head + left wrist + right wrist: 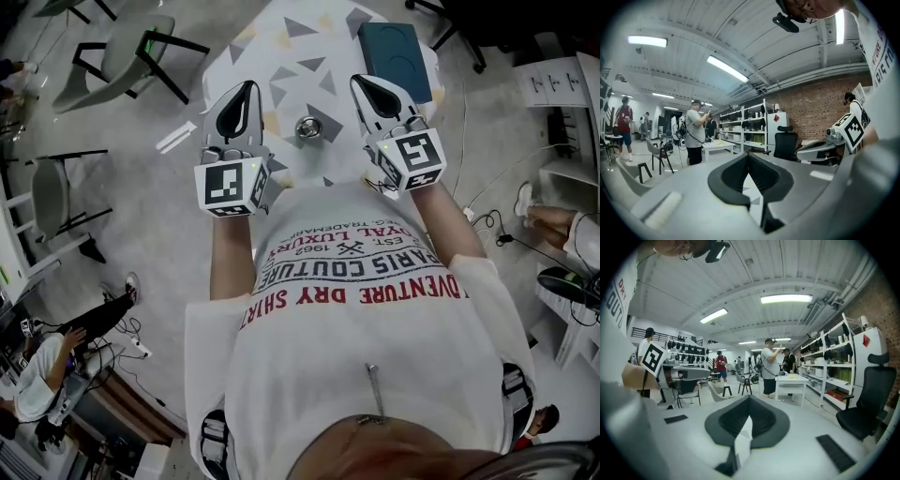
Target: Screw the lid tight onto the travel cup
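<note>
Left tongs (248, 90) and right tongs (363, 84): both together, empty, held above the tabletop (302, 58). Hazard: your closed tips could knock the travel cup (307, 128) over.

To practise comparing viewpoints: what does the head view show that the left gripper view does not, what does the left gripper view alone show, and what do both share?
Only the head view: the travel cup and a dark teal box on the patterned table.
Only the left gripper view: ceiling lights, a brick wall, shelves and a standing person.
Both: the left gripper, shut and empty, the right gripper, the wearer's printed shirt, and the table, only a sliver of it in the gripper view.
</note>
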`<state>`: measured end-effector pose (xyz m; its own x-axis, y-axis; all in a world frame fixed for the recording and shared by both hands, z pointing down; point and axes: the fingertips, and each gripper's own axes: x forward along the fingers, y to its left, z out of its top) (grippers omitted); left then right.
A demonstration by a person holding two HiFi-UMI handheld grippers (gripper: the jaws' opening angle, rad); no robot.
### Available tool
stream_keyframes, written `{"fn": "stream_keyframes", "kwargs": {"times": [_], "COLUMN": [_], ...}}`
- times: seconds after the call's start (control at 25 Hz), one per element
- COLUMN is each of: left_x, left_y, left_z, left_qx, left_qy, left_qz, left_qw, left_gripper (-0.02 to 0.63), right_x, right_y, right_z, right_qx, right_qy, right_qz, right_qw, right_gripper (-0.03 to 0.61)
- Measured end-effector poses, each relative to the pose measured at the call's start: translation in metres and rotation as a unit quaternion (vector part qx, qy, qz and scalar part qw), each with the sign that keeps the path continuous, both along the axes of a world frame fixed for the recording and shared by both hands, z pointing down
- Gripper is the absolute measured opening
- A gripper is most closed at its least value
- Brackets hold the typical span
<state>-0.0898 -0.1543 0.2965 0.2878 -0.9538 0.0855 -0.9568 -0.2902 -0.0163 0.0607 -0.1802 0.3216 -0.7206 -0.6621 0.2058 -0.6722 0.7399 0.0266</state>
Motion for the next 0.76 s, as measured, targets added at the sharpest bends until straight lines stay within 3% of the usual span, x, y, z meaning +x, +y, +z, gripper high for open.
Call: {"fn": "stream_keyframes", "kwargs": {"times": [0.76], "left_x": [-0.009], "left_y": [0.001], "left_z": [0.003], "left_qx": [-0.009], "left_qy": [-0.001], "left_qz": [-0.013], "left_qw": [0.9999], "left_gripper": [0.012], "right_x": [-0.013], "right_y": [0.009], "right_z": [-0.002], "right_qx": [0.004], "right_qy": [-0.003], "right_qz": [-0.015], "right_qw": [1.000], "right_gripper": [0.009]}}
